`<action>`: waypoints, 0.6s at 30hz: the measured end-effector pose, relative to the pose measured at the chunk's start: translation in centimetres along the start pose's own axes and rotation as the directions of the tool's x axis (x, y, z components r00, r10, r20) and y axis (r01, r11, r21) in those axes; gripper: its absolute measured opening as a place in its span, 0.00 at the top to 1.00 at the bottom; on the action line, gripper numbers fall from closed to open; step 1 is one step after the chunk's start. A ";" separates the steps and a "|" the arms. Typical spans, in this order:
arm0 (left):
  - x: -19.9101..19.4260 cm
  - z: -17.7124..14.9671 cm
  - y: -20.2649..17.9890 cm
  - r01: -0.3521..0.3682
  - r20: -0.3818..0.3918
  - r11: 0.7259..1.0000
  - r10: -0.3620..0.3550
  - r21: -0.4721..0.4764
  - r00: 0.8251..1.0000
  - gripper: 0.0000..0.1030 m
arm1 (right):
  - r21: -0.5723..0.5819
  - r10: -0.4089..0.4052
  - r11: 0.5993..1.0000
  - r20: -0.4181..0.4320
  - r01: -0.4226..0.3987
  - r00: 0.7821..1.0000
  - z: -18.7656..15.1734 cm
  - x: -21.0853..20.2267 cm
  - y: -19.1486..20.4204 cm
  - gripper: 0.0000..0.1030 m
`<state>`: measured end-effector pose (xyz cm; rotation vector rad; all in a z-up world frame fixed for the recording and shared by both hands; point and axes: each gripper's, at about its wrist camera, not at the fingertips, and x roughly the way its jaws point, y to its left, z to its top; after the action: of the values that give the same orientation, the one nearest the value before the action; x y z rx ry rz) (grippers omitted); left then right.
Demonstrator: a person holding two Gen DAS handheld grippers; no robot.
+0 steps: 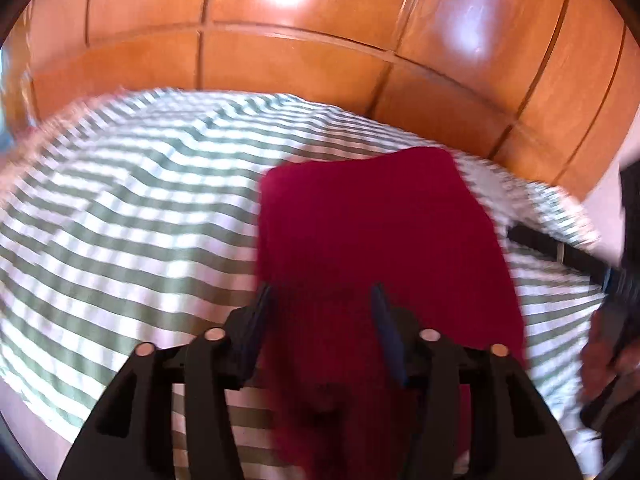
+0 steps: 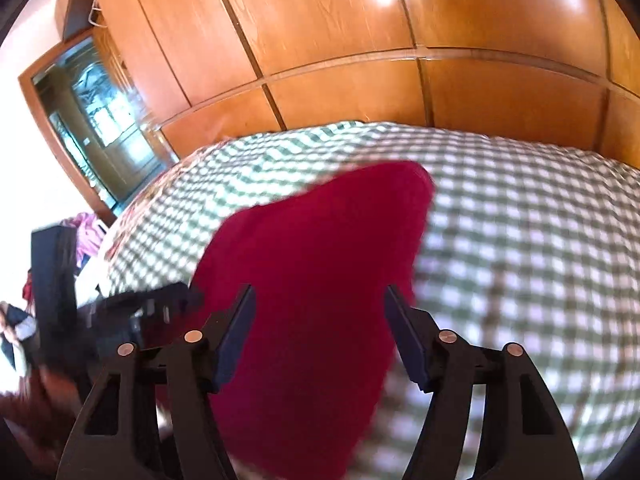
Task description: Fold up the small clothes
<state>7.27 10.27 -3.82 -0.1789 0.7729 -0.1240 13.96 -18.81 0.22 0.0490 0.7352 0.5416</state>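
One dark red cloth (image 1: pixel 372 240) lay on the green-and-white checked bed (image 1: pixel 120 208), smooth, blurred, roughly rectangular, reaching toward the bed's far edge by the wooden wardrobe (image 1: pixel 320 60). The left gripper (image 1: pixel 322 300) and right gripper (image 2: pixel 320 300) both had fingers spread wide over it, holding nothing. Only the right view showed a framed doorway (image 2: pixel 92 120) and pink clothes (image 2: pixel 90 232).

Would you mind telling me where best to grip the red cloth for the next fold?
Probably the red cloth at its near edge, coming low from the near side: it lies flat on the checked bedspread, and both open tools already straddle that end.
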 end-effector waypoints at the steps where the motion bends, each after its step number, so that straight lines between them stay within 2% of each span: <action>1: 0.3 -0.3 0.0 -0.039 0.007 0.999 0.039 0.026 0.999 0.48 | 0.005 -0.006 1.000 -0.003 0.006 1.000 0.4 0.7 0.3 0.37; 3: 1.0 -0.7 0.4 -0.054 -0.004 0.998 0.054 0.039 0.999 0.45 | 0.021 -0.033 0.999 -0.023 0.033 0.999 1.2 3.1 0.2 0.37; 6: 1.8 -1.6 0.8 -0.051 0.005 0.998 0.051 0.039 0.999 0.42 | 0.023 -0.120 0.992 -0.108 0.123 0.987 1.0 7.2 -0.8 0.40; 8: 1.8 -1.8 0.8 -0.048 0.011 0.998 0.048 0.037 0.999 0.41 | 0.024 -0.132 0.990 -0.116 0.136 0.984 0.4 9.0 -1.7 0.40; 15: 1.4 -1.7 0.6 -0.051 0.025 0.998 0.050 0.038 0.998 0.40 | 0.036 -0.109 0.993 -0.081 0.113 0.991 0.2 7.9 -2.4 0.39; 18: 1.2 -1.7 0.4 -0.063 0.033 0.997 0.062 0.043 0.998 0.37 | 0.055 -0.085 0.995 -0.057 0.089 0.995 0.3 7.3 -2.6 0.33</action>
<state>6.93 10.26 -5.93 -0.1144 0.7431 -0.0784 19.77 -17.49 -4.73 0.0560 0.8022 0.4398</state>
